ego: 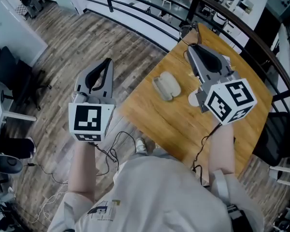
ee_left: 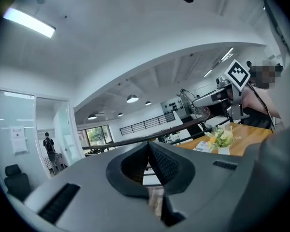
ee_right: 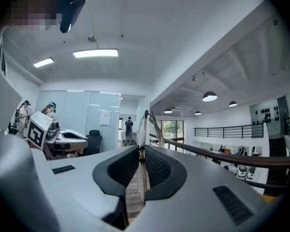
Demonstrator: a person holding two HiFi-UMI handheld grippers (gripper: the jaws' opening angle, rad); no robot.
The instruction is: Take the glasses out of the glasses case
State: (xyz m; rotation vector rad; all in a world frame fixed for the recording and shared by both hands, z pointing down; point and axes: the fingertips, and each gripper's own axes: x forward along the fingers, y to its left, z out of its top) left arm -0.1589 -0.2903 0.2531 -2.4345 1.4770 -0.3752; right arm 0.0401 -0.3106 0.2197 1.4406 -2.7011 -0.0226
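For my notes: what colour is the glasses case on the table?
Pale grey-beige. The case shows best in the head view.

Bare wood lies all round the glasses case (ego: 166, 86) on the table (ego: 183, 129), so a gripper could reach it from any side. The right gripper (ego: 192, 50) hangs over the far corner, with a pale round thing (ego: 193, 99), perhaps a cloth, below it. The left gripper (ego: 108, 63) hangs over open floor (ego: 87, 37) left of the table. The railing (ee_right: 217, 153) closes the far side.
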